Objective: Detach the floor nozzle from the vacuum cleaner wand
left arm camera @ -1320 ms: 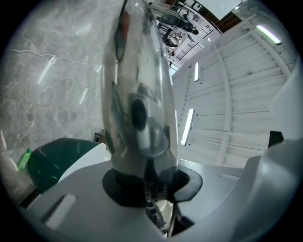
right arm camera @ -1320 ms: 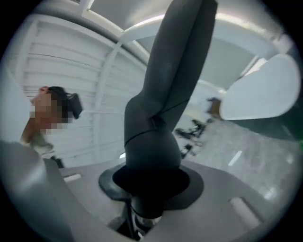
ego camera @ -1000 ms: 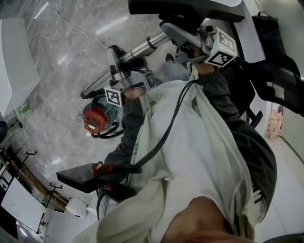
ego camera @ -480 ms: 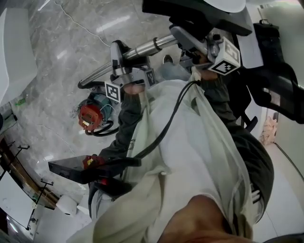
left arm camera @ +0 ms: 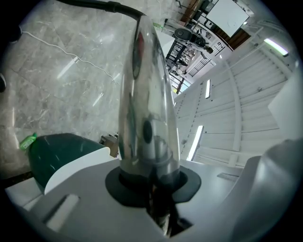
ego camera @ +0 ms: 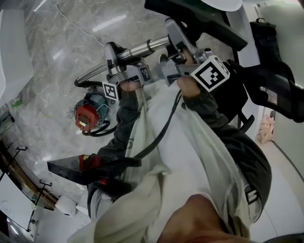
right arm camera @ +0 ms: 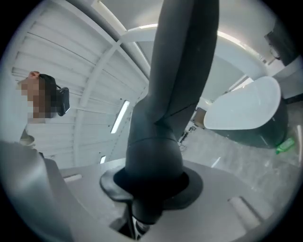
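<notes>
Nothing looks detached yet: the nozzle [ego camera: 194, 14] seems joined to the wand [ego camera: 135, 50], both held up. The left tool [ego camera: 114, 59] clamps narrowly on the wand, and the right tool [ego camera: 175, 40] is closing round the neck [right arm camera: 175, 85]. Pulling apart remains.

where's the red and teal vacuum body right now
The vacuum body sits on the marble floor at the head view's left-centre, below the chrome wand and the left gripper in the picture, beside the person's left sleeve.
</notes>
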Available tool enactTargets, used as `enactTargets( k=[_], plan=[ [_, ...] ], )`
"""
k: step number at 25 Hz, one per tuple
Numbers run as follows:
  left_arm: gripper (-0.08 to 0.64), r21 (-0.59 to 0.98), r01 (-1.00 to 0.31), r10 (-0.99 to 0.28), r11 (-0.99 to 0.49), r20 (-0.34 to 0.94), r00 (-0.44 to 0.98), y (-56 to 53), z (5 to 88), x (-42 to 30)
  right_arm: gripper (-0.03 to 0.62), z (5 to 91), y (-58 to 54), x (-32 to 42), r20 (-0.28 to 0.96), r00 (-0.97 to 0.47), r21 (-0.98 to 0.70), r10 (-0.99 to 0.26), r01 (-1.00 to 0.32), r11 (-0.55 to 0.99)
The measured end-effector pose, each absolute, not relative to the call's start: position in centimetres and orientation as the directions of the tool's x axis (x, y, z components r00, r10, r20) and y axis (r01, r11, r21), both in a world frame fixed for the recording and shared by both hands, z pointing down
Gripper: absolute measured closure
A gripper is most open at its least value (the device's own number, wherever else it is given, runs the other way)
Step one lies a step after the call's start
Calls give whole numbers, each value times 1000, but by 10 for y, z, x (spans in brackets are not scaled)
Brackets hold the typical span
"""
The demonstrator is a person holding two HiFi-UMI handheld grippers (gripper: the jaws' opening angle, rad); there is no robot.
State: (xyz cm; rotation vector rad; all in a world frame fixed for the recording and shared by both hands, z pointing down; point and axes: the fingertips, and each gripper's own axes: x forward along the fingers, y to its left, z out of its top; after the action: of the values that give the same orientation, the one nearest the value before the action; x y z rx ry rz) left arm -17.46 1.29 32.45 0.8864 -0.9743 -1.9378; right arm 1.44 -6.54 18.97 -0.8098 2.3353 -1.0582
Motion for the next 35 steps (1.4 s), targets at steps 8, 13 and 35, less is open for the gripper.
enactTargets(
  k=[8, 13, 35],
  plan=[
    [509, 849, 324, -863, -417, -259, -434, 9, 301, -159, 476, 158, -31, 25, -461, -887, -342, 6, 183, 922],
    [508, 870, 315, -863, -378, -208, -461, 6, 310, -169, 477, 162, -45, 12, -466, -885, -376, 16, 215, 901],
    [512, 808, 335, -805, -484, -260, -533, 5, 299, -179, 477, 143, -70, 10, -323, -803, -702, -501, -152, 696]
  ],
)
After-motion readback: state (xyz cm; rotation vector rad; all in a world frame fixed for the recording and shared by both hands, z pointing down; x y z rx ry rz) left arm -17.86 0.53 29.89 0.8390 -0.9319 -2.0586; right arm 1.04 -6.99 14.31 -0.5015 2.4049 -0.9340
